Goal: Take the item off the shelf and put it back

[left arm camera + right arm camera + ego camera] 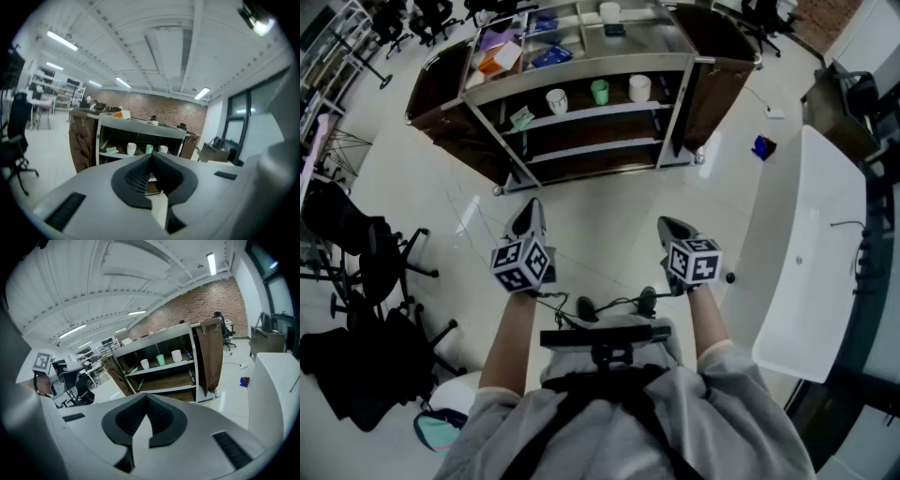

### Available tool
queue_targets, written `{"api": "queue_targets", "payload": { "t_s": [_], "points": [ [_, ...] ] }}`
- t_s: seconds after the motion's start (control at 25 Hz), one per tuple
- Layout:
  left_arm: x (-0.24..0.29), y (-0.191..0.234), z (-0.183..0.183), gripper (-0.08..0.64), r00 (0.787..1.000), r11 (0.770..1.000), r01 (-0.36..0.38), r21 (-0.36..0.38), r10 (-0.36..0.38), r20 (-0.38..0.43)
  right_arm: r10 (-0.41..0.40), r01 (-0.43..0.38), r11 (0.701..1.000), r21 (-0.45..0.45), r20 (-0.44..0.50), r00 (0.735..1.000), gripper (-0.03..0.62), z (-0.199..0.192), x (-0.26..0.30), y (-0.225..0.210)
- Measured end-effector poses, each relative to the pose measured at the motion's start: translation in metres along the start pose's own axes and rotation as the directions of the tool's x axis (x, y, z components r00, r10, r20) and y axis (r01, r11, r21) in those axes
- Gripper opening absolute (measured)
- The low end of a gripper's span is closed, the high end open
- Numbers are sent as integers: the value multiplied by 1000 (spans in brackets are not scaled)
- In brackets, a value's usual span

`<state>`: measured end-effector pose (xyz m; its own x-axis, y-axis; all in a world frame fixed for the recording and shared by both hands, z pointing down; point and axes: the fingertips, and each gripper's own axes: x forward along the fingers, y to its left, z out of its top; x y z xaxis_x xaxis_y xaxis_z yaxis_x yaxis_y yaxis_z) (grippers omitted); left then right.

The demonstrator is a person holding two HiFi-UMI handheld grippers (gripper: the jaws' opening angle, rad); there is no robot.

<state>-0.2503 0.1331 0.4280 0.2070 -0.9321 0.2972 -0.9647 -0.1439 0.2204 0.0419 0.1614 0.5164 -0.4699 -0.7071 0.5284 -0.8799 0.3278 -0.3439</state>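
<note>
Black office chairs (366, 253) stand at the far left of the white floor (609, 202). The left gripper (532, 208) is held out over that floor, short of the shelf unit (581, 67) and aimed at its left half. Its jaws are pressed together at the tip with nothing between them. On the unit's top board, orange and purple packets (497, 56) lie at the left end and a blue packet (548, 54) lies just right of them. A white tub (609, 11) stands near the back edge. The things that could be taken all sit on the middle board (581, 114), well apart from both grippers. A green packet (521, 117) lies near its left end. Then come a white mug (556, 100), a green cup (599, 91) and a white cup (639, 87) toward the right end, all upright and spaced apart. The two lower boards look bare, though they are dark. The right gripper (670, 227) hangs beside the left one, in front of the unit's right half. Its jaws are likewise closed to a point and hold nothing. A small blue thing (763, 147) lies on the floor right of the unit, and a long white table (811, 234) runs along the right edge.
</note>
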Motion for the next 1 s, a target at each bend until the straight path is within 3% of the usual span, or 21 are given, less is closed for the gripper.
{"api": "queue_targets", "payload": {
  "t_s": [0.08, 0.16, 0.36, 1.0],
  "points": [
    [-6, -5, -3, 6, 999, 982, -34, 185, 34, 3, -15, 16, 1000, -9, 31, 999, 9, 5, -5, -3],
    [-10, -7, -9, 6, 999, 956, -52, 288, 54, 1, -29, 31, 999, -24, 62, 998, 9, 9, -9, -7],
    [-11, -5, -27, 6, 998, 972, -47, 230, 58, -38, -50, 55, 997, -55, 97, 994, 9, 13, -15, -14],
    [12, -66, -38, 6, 997, 977, -63, 204, 72, -36, 13, -5, 997, -75, 99, 995, 9, 27, -28, -61]
  ]
}}
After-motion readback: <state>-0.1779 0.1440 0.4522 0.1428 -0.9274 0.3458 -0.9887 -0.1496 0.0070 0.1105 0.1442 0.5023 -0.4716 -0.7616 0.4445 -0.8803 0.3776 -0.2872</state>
